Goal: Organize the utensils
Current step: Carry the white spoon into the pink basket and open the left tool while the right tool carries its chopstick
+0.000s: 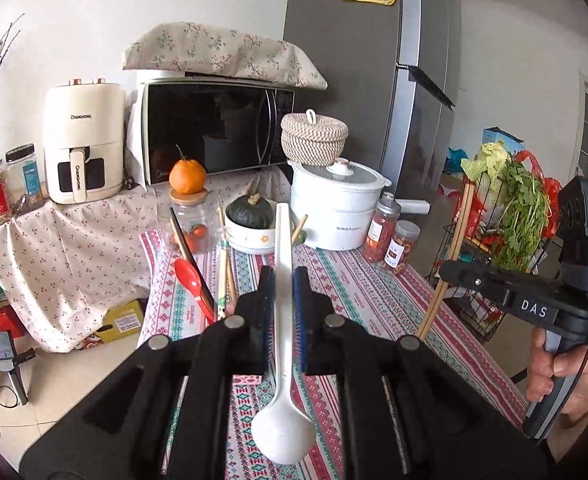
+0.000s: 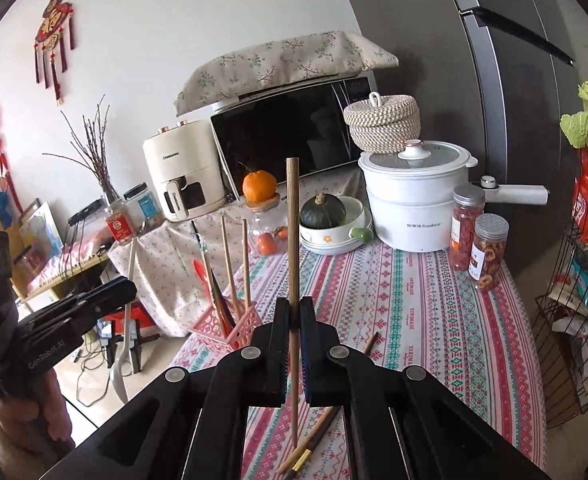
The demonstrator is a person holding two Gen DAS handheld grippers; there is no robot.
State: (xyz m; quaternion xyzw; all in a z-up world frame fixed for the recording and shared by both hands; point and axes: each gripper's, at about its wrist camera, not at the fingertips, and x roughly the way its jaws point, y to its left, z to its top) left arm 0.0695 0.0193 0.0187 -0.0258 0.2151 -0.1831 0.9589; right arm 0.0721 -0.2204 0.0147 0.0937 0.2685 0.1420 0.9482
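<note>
The pink utensil holder (image 2: pixel 230 326) is partly hidden behind the right gripper (image 2: pixel 294 320); jar labels are unreadable.

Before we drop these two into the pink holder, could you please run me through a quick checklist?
1. Left gripper shut on white spoon: ok.
2. Right gripper shut on wooden chopstick: ok.
3. Both utensils lifted off the tablecloth: ok.
4. Pink holder upright: ok.
5. Free slot in the holder: cannot tell.
6. Table cleared: not ok, loose chopsticks lie there.
</note>
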